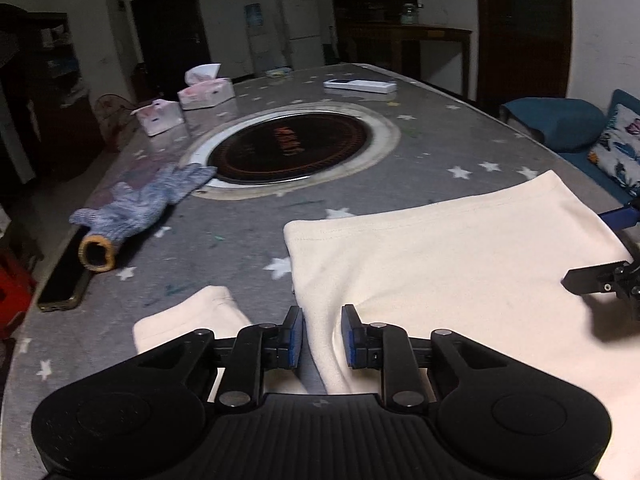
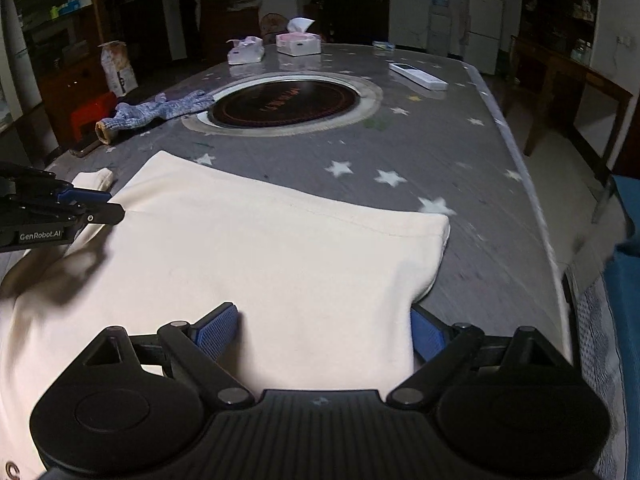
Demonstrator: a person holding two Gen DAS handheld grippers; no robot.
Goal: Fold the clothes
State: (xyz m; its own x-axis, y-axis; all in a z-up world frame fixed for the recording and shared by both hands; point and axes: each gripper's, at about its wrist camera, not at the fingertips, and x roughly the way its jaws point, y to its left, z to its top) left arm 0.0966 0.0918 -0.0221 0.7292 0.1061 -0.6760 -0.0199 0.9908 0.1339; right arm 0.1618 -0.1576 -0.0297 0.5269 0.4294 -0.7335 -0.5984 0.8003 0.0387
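A cream garment (image 1: pixel 460 260) (image 2: pixel 260 248) lies flat on the grey star-patterned table (image 1: pixel 240 248), with one sleeve (image 1: pixel 192 316) sticking out at its left side. My left gripper (image 1: pixel 322 316) (image 2: pixel 116 205) sits at the garment's left edge, where the sleeve joins. Its jaws stand narrow around a raised fold of the cloth, and a sliver of table shows between the left pad and the fold. My right gripper (image 2: pixel 322 314) (image 1: pixel 586 248) is wide open at the garment's near right corner. One pad (image 2: pixel 218 332) rests over the cloth; the other pad (image 2: pixel 426 338) is beside the cloth's edge.
A blue knitted glove (image 1: pixel 152 196) and a dark phone (image 1: pixel 64 280) lie at the table's left. A round black hob (image 1: pixel 288 146) is set in the middle. Two tissue boxes (image 1: pixel 206 94) and a white remote (image 1: pixel 360 86) sit at the far end. The table's right edge (image 2: pixel 532 200) borders a blue seat (image 1: pixel 560 120).
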